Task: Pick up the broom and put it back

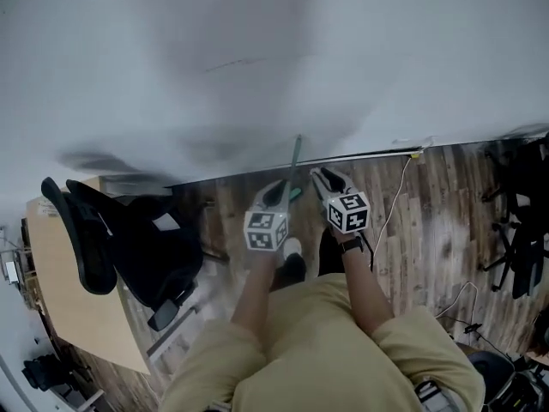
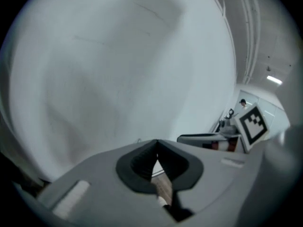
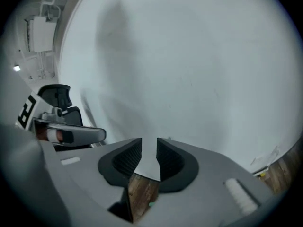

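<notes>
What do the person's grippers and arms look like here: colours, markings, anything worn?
The left gripper and right gripper have grey moulded bodies, each topped by a white cube with black square markers. The jaws are lined with black ribbed pads. No sleeves cover the forearms. A dark band circles the right wrist, above tan legwear.

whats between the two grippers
The green broom handle, upright against the wall, stands between the left gripper and the right gripper. The head view shows it; neither gripper holds it.
</notes>
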A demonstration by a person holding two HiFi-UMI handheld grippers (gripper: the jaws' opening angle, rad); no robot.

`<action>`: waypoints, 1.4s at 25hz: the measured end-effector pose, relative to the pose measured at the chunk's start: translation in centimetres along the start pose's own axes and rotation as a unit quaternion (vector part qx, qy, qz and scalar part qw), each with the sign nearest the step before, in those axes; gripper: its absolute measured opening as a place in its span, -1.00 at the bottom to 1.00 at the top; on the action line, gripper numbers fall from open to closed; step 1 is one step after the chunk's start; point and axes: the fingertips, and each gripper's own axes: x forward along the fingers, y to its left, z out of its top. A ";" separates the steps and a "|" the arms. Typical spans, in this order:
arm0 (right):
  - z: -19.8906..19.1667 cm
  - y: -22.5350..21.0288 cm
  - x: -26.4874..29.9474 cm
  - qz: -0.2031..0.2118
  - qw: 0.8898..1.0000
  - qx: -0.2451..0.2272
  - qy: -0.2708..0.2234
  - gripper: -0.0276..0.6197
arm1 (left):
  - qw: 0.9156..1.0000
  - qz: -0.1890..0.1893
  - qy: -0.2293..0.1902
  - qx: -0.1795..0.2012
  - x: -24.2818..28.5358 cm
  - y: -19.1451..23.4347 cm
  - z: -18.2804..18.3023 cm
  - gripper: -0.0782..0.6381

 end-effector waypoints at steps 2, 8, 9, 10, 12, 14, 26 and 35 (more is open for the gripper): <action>3.2 2.3 -2.6 0.006 0.999 -0.026 -0.039 -0.74 | 0.999 -0.008 -0.030 0.018 -1.0 -1.5 3.1 -0.77; 11.9 5.7 -9.1 -0.020 0.985 -0.105 -0.135 -0.90 | 0.990 -0.017 -0.108 0.092 -4.1 -5.8 11.1 -0.77; 13.0 6.0 -10.2 -0.035 0.983 -0.110 -0.143 -0.90 | 0.987 -0.015 -0.114 0.112 -4.8 -6.6 11.9 -0.77; 13.9 6.2 -11.2 -0.051 0.981 -0.113 -0.149 -0.90 | 0.984 -0.014 -0.121 0.128 -5.6 -7.4 12.7 -0.77; 15.7 6.6 -13.1 -0.077 0.976 -0.117 -0.168 -0.90 | 0.979 -0.017 -0.145 0.140 -7.2 -8.8 14.4 -0.77; 17.4 7.1 -14.6 -0.091 0.969 -0.125 -0.191 -0.90 | 0.975 -0.018 -0.169 0.143 -8.6 -9.6 16.0 -0.77; 21.0 10.1 -18.4 -0.093 0.952 -0.158 -0.247 -0.90 | 0.962 0.004 -0.234 0.138 -13.4 -10.0 19.7 -0.77; 19.9 11.1 -18.9 -0.089 0.954 -0.164 -0.233 -0.90 | 0.967 0.000 -0.227 0.119 -13.8 -10.2 18.4 -0.77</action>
